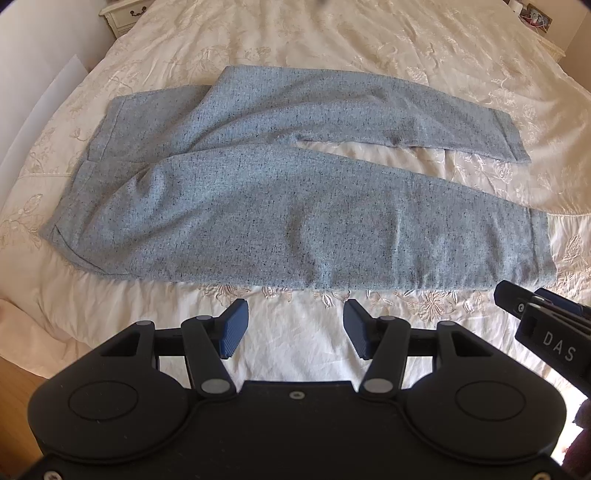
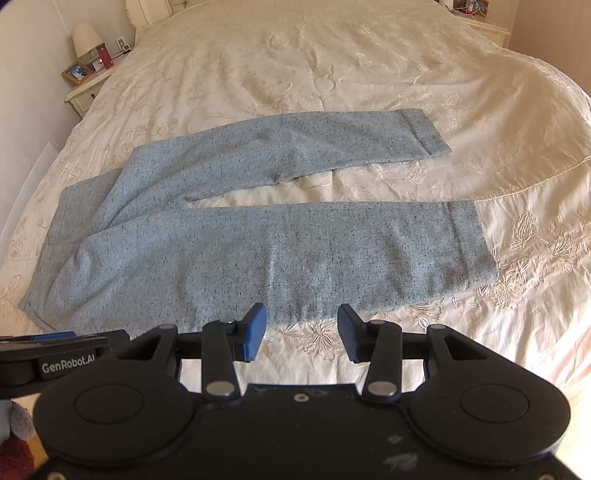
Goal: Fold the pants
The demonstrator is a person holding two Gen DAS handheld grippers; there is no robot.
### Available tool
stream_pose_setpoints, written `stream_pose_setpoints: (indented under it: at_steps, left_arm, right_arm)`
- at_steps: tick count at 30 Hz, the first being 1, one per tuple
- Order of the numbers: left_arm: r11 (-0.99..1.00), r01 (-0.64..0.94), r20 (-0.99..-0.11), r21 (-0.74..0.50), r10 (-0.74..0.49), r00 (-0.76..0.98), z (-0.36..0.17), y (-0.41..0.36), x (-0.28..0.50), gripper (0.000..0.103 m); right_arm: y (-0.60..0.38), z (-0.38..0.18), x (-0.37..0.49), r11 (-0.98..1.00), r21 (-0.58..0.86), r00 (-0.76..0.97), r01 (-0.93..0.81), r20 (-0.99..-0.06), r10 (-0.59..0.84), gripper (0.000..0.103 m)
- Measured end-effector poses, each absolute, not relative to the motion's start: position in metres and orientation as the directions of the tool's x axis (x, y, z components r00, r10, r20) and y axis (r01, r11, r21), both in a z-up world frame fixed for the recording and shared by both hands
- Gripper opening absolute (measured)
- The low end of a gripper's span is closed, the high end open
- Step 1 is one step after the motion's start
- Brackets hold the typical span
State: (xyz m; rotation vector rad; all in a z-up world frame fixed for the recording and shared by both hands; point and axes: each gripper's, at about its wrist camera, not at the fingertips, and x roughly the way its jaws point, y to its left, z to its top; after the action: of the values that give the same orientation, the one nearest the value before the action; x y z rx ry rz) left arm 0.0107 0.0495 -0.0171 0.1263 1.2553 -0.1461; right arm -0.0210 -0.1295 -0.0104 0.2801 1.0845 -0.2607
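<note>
Grey-blue flecked pants [image 1: 258,206] lie flat on the bed, waistband at the left, both legs running to the right and spread apart. They also show in the right wrist view [image 2: 280,251]. My left gripper [image 1: 295,332] is open and empty, just short of the near leg's front edge. My right gripper [image 2: 302,330] is open and empty, at the near leg's front edge, further toward the cuffs. The right gripper's body shows at the right edge of the left wrist view [image 1: 546,332]; the left gripper's body shows at the left edge of the right wrist view [image 2: 55,358].
The bed has a cream embroidered cover [image 2: 332,66]. A white nightstand [image 2: 86,90] with a lamp, a photo frame and a red object stands at the far left. Another nightstand [image 2: 487,29] is at the far right. Wooden floor [image 1: 18,387] shows below the bed's front edge.
</note>
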Motion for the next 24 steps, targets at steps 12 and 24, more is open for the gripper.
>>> stream_pose_setpoints:
  at_steps: [12, 24]
  left_arm:
    - [0.983, 0.184, -0.955, 0.019, -0.036, 0.294, -0.0187, 0.0485, 0.0137, 0.061]
    - [0.980, 0.195, -0.960, 0.023, -0.032, 0.277, -0.0239, 0.0495, 0.0196, 0.061]
  right_arm:
    - [-0.1276, -0.0109, -0.0188, 0.931, 0.097, 0.433, 0.353, -0.899, -0.071, 0.046]
    - [-0.1256, -0.0160, -0.0132, 0.924, 0.094, 0.399, 0.371, -0.915, -0.067, 0.046]
